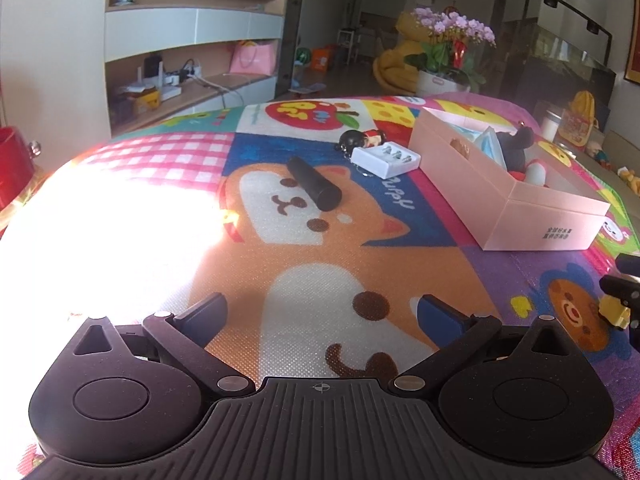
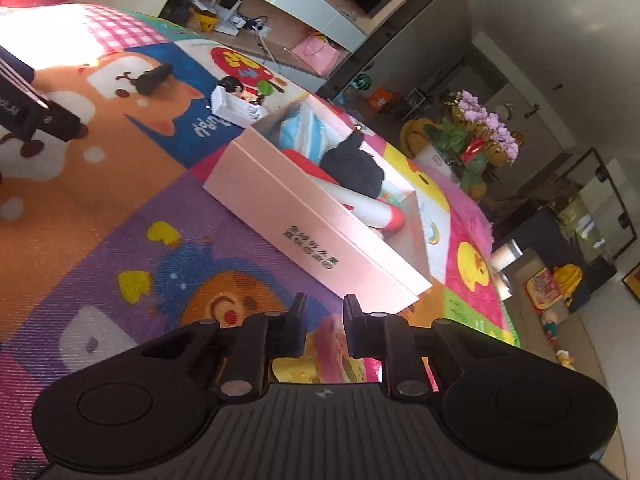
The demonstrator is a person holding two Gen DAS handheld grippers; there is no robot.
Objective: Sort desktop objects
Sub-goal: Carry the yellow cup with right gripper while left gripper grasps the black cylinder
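On the cartoon mat (image 1: 320, 264) lie a black cylinder (image 1: 314, 184), a white battery charger (image 1: 386, 159) and a small black-haired doll (image 1: 360, 139). To their right stands an open pink box (image 1: 508, 200) holding a blue striped pack, a black plush and a red-and-white item. My left gripper (image 1: 324, 314) hovers open and empty, near the mat's front. My right gripper (image 2: 326, 320) is shut with nothing visible between its fingers, just short of the pink box (image 2: 320, 216). From that side the cylinder (image 2: 154, 78), charger (image 2: 236, 110) and doll (image 2: 234, 84) lie beyond the box's far left end.
Strong sun glare (image 1: 120, 220) washes out the mat's left part. A red container (image 1: 12, 160) stands off the left edge. A potted orchid (image 1: 448, 52) and wall shelves (image 1: 192, 60) are beyond the far edge. A yellow bag (image 1: 580, 116) sits behind the box.
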